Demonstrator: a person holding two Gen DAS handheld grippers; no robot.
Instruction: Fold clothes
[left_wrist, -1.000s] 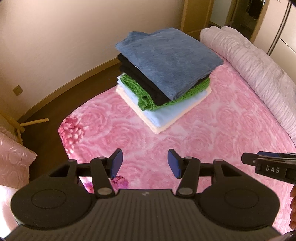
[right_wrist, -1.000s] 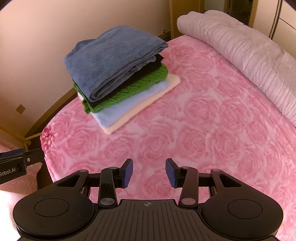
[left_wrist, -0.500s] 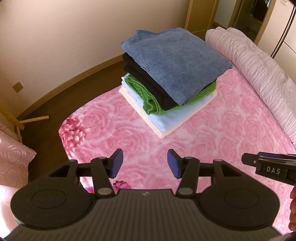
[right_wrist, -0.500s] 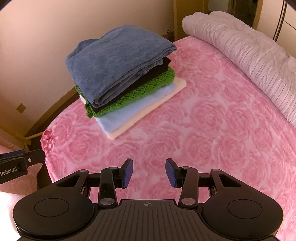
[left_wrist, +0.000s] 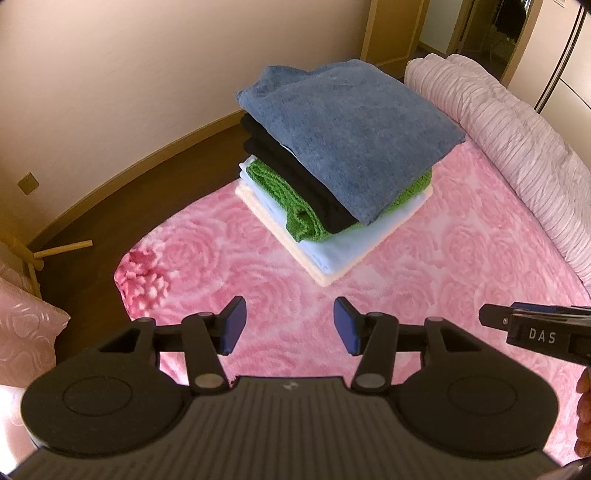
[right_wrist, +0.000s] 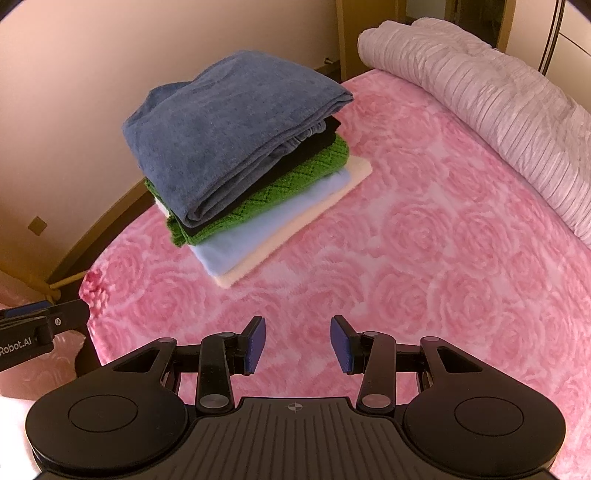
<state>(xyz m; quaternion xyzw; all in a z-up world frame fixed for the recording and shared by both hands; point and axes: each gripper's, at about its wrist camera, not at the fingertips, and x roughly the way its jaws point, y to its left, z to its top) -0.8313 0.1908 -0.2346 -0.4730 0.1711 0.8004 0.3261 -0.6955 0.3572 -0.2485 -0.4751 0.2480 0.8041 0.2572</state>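
A stack of folded clothes (left_wrist: 343, 155) lies on the pink rose-patterned bed (left_wrist: 424, 266). From the top it holds a blue-grey garment (right_wrist: 229, 129), a black one, a green knit (right_wrist: 295, 181), a light blue one (right_wrist: 258, 232) and a cream one. My left gripper (left_wrist: 289, 325) is open and empty, held above the bed in front of the stack. My right gripper (right_wrist: 297, 345) is open and empty too, also short of the stack. The right gripper's tip shows at the right edge of the left wrist view (left_wrist: 532, 328).
A rolled pale pink quilt (right_wrist: 491, 114) lies along the bed's far right side. The bed's left edge drops to a dark wooden floor (left_wrist: 122, 206) by a beige wall. A pink cushion (left_wrist: 22, 328) and a wooden stick (left_wrist: 62, 249) sit at the left.
Both views have shifted slightly so the stack sits a little further right and lower in frame. The jaws of both grippers stay open.
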